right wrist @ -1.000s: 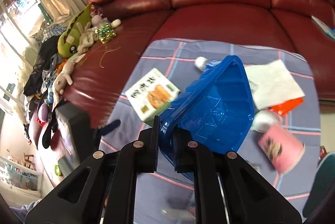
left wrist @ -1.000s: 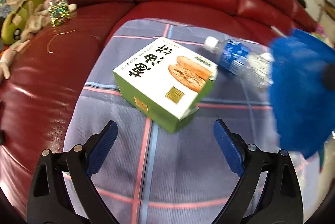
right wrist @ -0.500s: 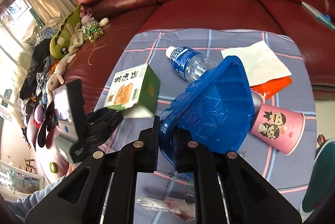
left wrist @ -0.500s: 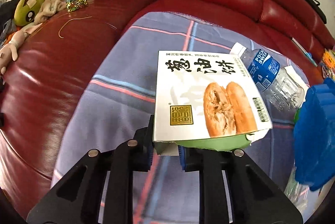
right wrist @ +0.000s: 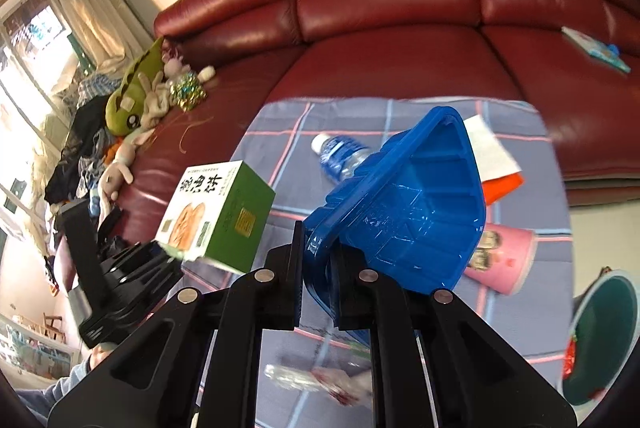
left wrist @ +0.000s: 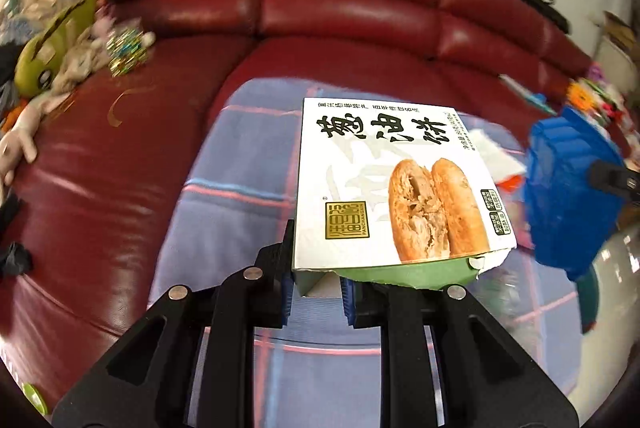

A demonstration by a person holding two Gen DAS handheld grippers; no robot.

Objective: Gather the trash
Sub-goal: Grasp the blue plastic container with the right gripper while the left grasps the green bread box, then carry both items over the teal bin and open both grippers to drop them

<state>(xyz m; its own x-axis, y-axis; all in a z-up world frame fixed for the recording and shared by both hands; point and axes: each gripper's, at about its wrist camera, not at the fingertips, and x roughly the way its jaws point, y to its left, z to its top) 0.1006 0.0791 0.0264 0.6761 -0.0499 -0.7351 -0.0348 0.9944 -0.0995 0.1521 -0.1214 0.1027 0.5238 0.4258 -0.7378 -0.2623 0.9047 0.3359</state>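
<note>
My left gripper [left wrist: 316,290] is shut on the flap of a green and white food box [left wrist: 392,183] and holds it up above the blue checked cloth [left wrist: 240,187]; the box and gripper also show in the right wrist view [right wrist: 218,214]. My right gripper [right wrist: 318,288] is shut on the rim of a blue plastic tray [right wrist: 404,216], tilted in the air; the tray shows at the right of the left wrist view [left wrist: 568,195]. A water bottle [right wrist: 340,151], a pink paper cup [right wrist: 502,256], a white napkin [right wrist: 492,147] and an orange wrapper [right wrist: 504,183] lie on the cloth.
A red leather sofa [right wrist: 400,7] surrounds the cloth. Plush toys [right wrist: 136,99] and clothes lie at the sofa's left end. A green bin [right wrist: 600,332] stands at the lower right. A crumpled clear wrapper [right wrist: 316,384] lies on the cloth near me.
My left gripper closed on the food box and lifted it off the cloth. My right gripper kept hold of the blue tray and shifted slightly.
</note>
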